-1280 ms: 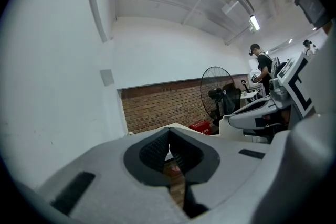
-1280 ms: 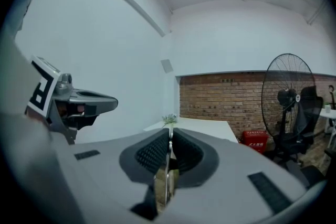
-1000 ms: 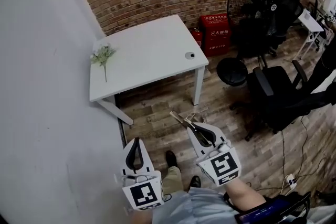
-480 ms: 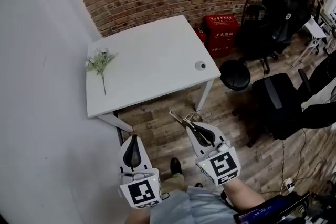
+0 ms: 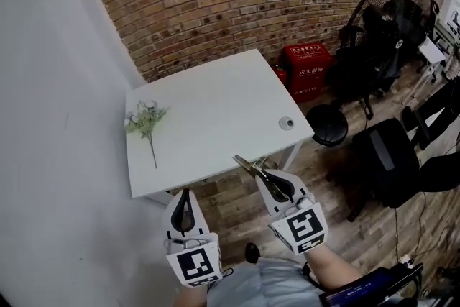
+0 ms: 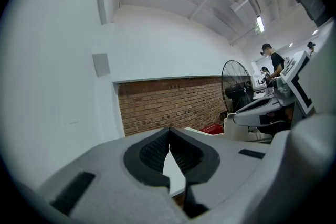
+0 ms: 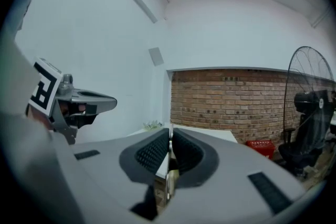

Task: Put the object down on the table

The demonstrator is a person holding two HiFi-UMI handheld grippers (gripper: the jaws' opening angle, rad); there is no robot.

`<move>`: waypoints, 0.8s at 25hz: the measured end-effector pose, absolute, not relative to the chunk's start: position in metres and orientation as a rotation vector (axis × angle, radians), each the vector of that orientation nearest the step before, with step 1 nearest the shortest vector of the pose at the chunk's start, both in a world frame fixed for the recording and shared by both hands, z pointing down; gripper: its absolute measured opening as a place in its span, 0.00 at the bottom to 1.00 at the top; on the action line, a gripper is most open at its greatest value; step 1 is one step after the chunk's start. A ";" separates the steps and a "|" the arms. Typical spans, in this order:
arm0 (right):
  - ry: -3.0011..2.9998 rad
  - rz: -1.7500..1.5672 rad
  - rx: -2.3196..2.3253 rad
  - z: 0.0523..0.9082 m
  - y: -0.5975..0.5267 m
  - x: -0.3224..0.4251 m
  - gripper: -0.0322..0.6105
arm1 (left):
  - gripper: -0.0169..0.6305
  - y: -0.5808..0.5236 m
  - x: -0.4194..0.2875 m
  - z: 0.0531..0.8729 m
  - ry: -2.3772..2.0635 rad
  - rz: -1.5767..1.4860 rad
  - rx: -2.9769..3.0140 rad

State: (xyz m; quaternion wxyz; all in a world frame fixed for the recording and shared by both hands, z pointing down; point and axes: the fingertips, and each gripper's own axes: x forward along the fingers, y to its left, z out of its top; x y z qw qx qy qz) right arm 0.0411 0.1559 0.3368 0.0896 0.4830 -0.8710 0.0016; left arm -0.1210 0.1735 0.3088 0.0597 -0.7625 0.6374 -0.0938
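A thin metal object [image 5: 246,164] with a yellowish part sticks out forward and left from my right gripper [image 5: 267,175], which is shut on it above the wooden floor, just short of the white table [image 5: 230,101]. In the right gripper view the object [image 7: 168,186] stands as a narrow strip pinched between the dark pads of the right gripper [image 7: 169,136]. My left gripper [image 5: 185,192] hangs beside it near the table's front left corner, its jaws shut with nothing in them. The left gripper [image 6: 169,136] points towards the brick wall.
A sprig of artificial flowers [image 5: 146,122] lies at the table's left side, and a small round thing [image 5: 287,124] sits near its right edge. Right of the table stand red crates [image 5: 307,68], a big black fan [image 5: 392,18] and a black chair [image 5: 392,162]. A white wall runs along the left.
The table has come nearer, and its front edge now lies just ahead of both grippers. The right gripper keeps its hold on the metal object; the left stays shut.
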 end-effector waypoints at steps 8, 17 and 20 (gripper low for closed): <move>-2.563 0.014 1.484 0.335 0.125 0.035 0.10 | 0.04 0.140 -0.133 0.324 1.899 -0.307 -2.333; -2.539 0.062 1.495 0.356 0.101 0.042 0.10 | 0.04 0.113 -0.124 0.349 1.881 -0.376 -2.383; -2.546 0.077 1.494 0.358 0.087 0.042 0.10 | 0.04 0.099 -0.122 0.356 1.904 -0.394 -2.401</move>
